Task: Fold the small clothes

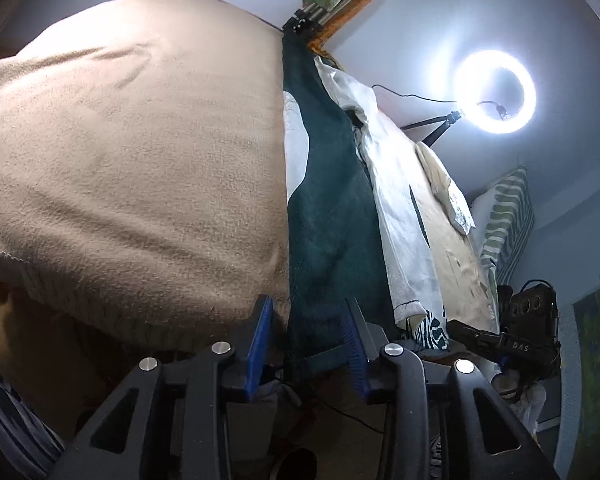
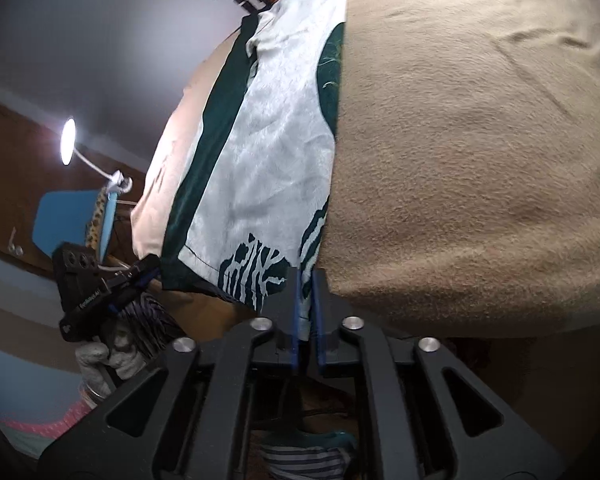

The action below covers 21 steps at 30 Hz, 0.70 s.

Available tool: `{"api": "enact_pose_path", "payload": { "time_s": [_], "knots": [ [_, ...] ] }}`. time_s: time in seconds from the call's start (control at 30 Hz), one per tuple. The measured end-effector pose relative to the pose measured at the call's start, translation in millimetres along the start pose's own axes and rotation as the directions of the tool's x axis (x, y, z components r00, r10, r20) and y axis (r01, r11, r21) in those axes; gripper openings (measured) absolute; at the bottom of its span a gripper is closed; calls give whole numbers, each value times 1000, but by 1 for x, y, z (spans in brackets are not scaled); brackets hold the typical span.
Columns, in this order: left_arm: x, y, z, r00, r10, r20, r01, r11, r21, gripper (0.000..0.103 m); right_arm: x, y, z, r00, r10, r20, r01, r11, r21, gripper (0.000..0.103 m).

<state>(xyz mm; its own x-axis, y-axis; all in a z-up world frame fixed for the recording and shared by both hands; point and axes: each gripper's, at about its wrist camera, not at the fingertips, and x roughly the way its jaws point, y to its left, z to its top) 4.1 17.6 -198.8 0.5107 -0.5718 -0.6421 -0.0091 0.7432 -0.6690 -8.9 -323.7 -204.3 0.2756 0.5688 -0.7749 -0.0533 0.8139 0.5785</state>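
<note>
A small dark green and white garment with a zebra-like print lies on a beige blanket (image 1: 132,152) at the bed's edge. In the left wrist view its green part (image 1: 328,216) runs between the fingers of my left gripper (image 1: 310,344), whose jaws stand open around the hem. In the right wrist view the garment (image 2: 260,152) shows its white panel, and my right gripper (image 2: 306,300) is shut on its printed corner. The left gripper (image 2: 100,292) appears at the garment's other corner there. The right gripper (image 1: 512,340) appears at the far right in the left wrist view.
A lit ring light (image 1: 494,92) on a tripod stands beyond the bed. A striped pillow (image 1: 508,220) leans at the far side. A lamp (image 2: 68,142) and a blue chair (image 2: 68,220) stand to the left. Striped cloth (image 2: 300,456) lies on the floor below.
</note>
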Motion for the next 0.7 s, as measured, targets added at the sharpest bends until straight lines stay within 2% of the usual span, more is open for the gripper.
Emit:
{"api": "enact_pose_path", "payload": {
  "time_s": [0.07,0.17,0.27,0.33,0.37,0.47,0.7],
  "knots": [
    [2,-3,-1,1000,0,-9,0,1000,13,36,-4,-3,-2,1000,29,7,-29,999,22,34],
    [4,-4,-4,999,-20,-41,20,1000,16,34,-3,-2,-6,999,47,-6,-47,999,19,35],
    [9,-9,-4,998,-3,-60,6,998,61,16,2,5,-7,999,37,-21,-37,999,-16,35],
    [13,-10,-2,997,-5,-76,10,998,67,0,5,9,-4,999,32,-36,-33,999,-34,22],
    [16,-8,0,996,-17,-85,21,998,56,0,8,11,-4,998,36,-50,-38,998,-42,11],
    [16,-12,3,996,-25,-82,31,997,68,0,11,15,-4,998,35,-56,-38,997,-68,7],
    [3,-25,24,994,-99,-50,102,992,70,0,-3,15,10,991,130,13,-130,991,-30,6]
  ]
}}
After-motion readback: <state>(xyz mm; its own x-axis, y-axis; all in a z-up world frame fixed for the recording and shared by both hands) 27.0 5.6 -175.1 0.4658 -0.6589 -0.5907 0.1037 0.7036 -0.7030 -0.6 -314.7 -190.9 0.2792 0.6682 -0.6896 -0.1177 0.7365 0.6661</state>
